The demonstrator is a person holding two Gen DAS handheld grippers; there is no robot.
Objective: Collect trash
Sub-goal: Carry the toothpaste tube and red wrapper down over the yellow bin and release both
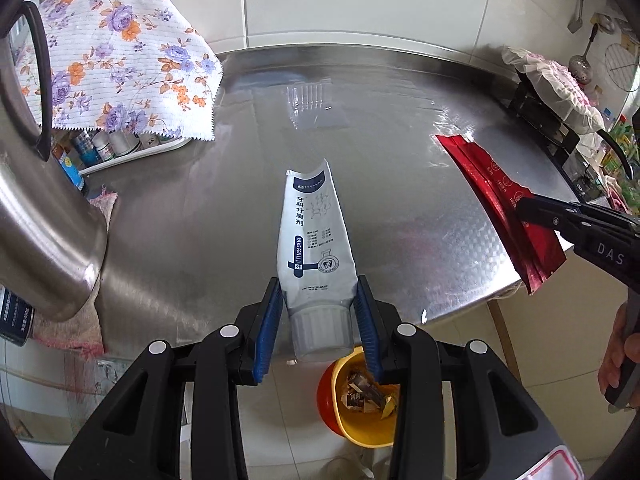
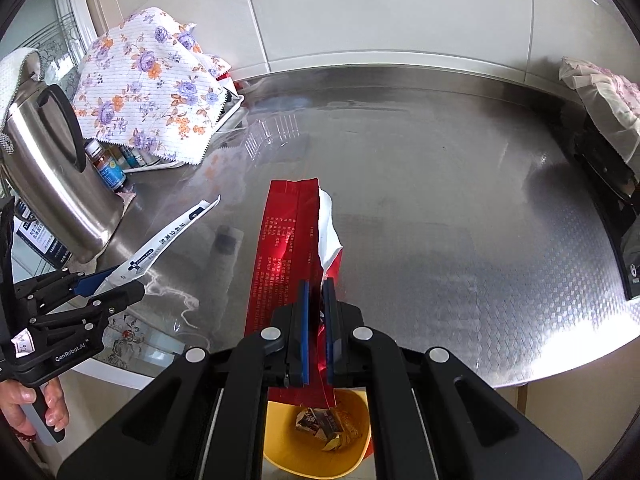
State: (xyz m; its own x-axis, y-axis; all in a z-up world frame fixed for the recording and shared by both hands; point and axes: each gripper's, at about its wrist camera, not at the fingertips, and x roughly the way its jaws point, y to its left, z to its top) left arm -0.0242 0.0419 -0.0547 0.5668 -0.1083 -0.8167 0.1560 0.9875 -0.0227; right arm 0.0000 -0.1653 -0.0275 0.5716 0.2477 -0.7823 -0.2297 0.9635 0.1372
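My left gripper (image 1: 320, 292) is shut on a white squeeze tube (image 1: 314, 236) with blue print, its pads pressing the tube just above the cap, which points back toward me. My right gripper (image 2: 316, 286) is shut on a flat red foil bag (image 2: 286, 248) with a torn white inner edge. Both are held above the steel counter's near edge. Below them on the floor stands a yellow bin (image 1: 362, 434), also seen as the yellow bin (image 2: 316, 460), with scraps of wrapper inside. The right gripper (image 1: 520, 208) with the red bag (image 1: 484, 176) shows in the left view, and the left gripper (image 2: 110, 284) with the tube (image 2: 168, 240) in the right view.
A steel kettle (image 1: 44, 216) stands at the left on a pink cloth. A floral cloth (image 1: 120, 52) covers a tray of small bottles behind it. A covered black appliance (image 1: 560, 92) sits at the right. A clear plastic tray (image 1: 312, 104) lies mid-counter. A person's hand (image 2: 24, 404) grips the left handle.
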